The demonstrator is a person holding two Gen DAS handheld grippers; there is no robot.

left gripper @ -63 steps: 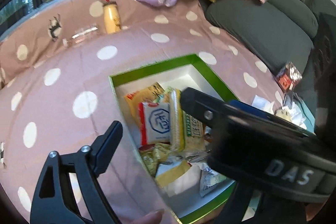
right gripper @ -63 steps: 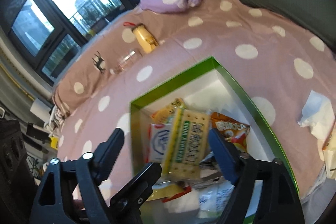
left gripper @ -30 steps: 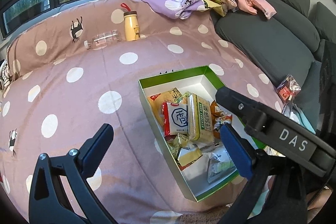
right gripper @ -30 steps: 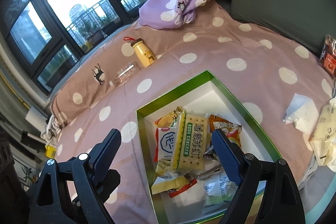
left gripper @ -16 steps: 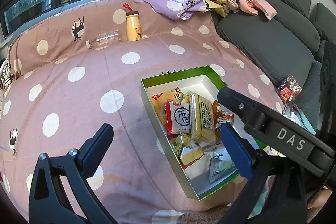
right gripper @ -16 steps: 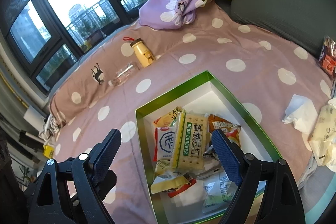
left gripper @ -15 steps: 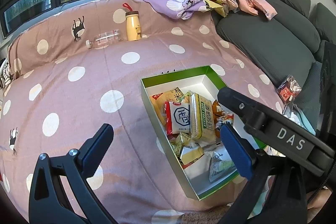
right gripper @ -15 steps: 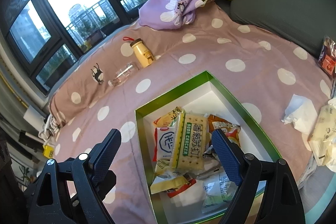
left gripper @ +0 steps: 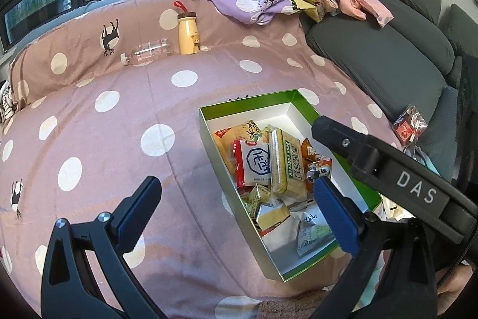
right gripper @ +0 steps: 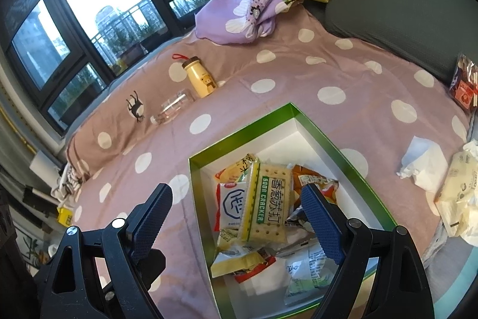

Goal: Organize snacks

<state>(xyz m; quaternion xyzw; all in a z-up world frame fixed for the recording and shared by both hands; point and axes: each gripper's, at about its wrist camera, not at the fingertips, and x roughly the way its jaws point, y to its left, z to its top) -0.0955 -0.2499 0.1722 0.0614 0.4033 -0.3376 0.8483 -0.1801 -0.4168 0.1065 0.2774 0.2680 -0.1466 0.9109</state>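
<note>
We see the green box (right gripper: 239,133) on the dotted pink bedspread (left gripper: 119,124), with snack packets piled inside it; the long cracker pack (right gripper: 266,205) lies on top. Our right claw (right gripper: 236,205) hangs wide and empty above the box. Our left claw (left gripper: 236,199) is wide and empty too, beside it. A yellow bottle (left gripper: 188,33) stands well apart, near the window.
</note>
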